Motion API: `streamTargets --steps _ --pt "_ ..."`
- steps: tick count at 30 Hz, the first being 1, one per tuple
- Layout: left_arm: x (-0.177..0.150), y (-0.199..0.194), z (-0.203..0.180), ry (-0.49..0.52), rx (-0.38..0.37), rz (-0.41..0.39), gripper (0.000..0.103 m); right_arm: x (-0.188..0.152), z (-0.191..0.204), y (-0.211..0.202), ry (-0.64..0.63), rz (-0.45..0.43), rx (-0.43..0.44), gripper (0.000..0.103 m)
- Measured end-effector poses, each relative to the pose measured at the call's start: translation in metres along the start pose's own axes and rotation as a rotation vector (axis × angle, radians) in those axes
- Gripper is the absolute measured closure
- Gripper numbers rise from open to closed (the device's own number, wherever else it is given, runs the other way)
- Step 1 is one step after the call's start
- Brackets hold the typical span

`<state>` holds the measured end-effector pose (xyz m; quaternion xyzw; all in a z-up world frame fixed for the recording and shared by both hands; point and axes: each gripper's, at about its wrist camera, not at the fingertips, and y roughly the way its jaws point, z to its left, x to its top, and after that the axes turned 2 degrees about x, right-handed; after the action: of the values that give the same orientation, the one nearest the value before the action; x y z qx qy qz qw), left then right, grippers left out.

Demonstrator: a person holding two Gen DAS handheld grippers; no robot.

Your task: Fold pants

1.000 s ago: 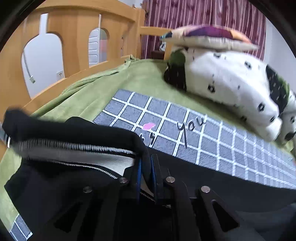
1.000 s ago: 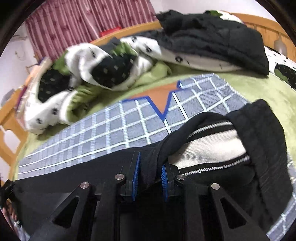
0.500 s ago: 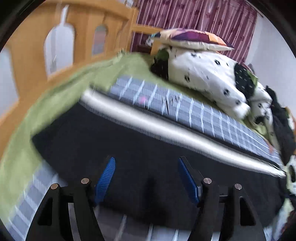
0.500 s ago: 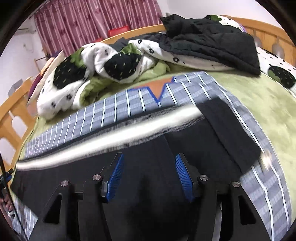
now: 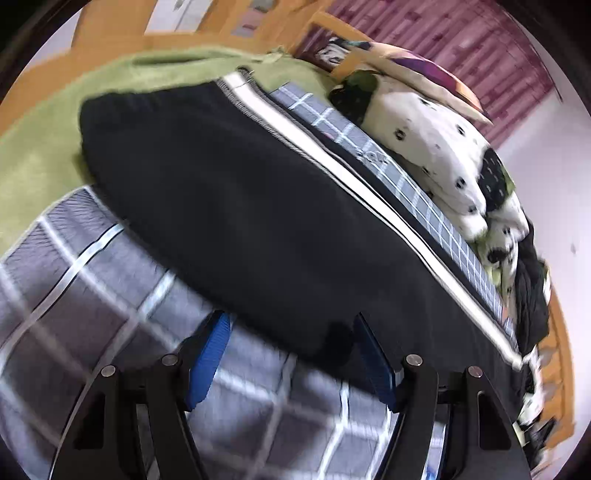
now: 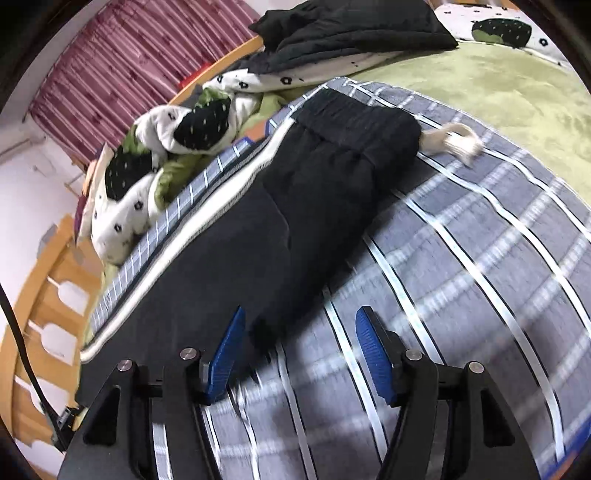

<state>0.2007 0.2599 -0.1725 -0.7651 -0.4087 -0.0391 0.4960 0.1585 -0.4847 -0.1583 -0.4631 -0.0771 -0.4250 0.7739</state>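
Black pants (image 5: pixel 258 206) with a white side stripe lie flat, one leg over the other, on a grey checked sheet (image 5: pixel 92 306). In the right wrist view the pants (image 6: pixel 295 206) run from the lower left up to the waistband, with a white drawstring (image 6: pixel 454 142) lying out past it. My left gripper (image 5: pixel 291 354) is open and empty, just above the pants' near edge. My right gripper (image 6: pixel 299 354) is open and empty, over the near edge of the pants and the sheet.
A green blanket (image 6: pixel 498 81) covers the bed under the sheet. A spotted white duvet (image 5: pixel 436 147) and a pillow (image 5: pixel 417 70) lie along the far side. Dark clothes (image 6: pixel 351 29) are piled at the far end. A wooden bed rail (image 6: pixel 40 280) runs along the edge.
Both grippers let go of the pants' fabric and opened, then drew back toward the near edge. The pants now lie flat with the stripe along the far side.
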Motion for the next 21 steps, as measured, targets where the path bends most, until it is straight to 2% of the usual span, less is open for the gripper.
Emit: streamTargets --steps 3,6,7,8,9,10,12,14,17,21 --pt "0.014 0.009 0.001 -0.043 -0.004 -0.024 0.037 0.017 -0.001 0.027 0.015 0.015 -0.016 0.041" --pt "0.026 0.022 -0.008 -0.054 0.036 -0.038 0.041 0.035 0.006 0.051 0.008 0.009 -0.029 0.041" --pt "0.029 0.025 -0.01 -0.054 0.065 -0.044 0.05 0.041 0.008 0.057 0.005 0.006 -0.034 0.042" --pt "0.032 0.027 -0.013 -0.049 0.108 -0.053 0.058 0.047 0.011 0.066 0.004 0.003 -0.052 0.049" --pt "0.035 0.029 -0.017 -0.042 0.142 -0.06 0.079 0.052 0.013 0.071 0.005 0.002 -0.085 0.063" --pt "0.039 0.031 -0.022 -0.023 0.157 -0.055 0.089 0.057 0.016 0.077 0.003 0.001 -0.112 0.07" --pt "0.048 0.026 -0.033 0.012 0.191 -0.047 0.092 0.065 0.024 0.08 -0.031 0.007 -0.152 0.084" --pt "0.056 0.005 -0.054 0.07 0.206 -0.076 0.093 0.075 0.039 0.071 -0.087 -0.004 -0.175 0.087" --pt "0.062 -0.045 -0.08 0.133 0.132 -0.115 0.093 0.092 0.058 0.028 -0.105 -0.065 -0.108 0.089" --pt "0.036 -0.104 -0.089 0.212 0.108 -0.133 0.093 0.103 0.073 -0.03 -0.16 -0.109 -0.085 0.089"
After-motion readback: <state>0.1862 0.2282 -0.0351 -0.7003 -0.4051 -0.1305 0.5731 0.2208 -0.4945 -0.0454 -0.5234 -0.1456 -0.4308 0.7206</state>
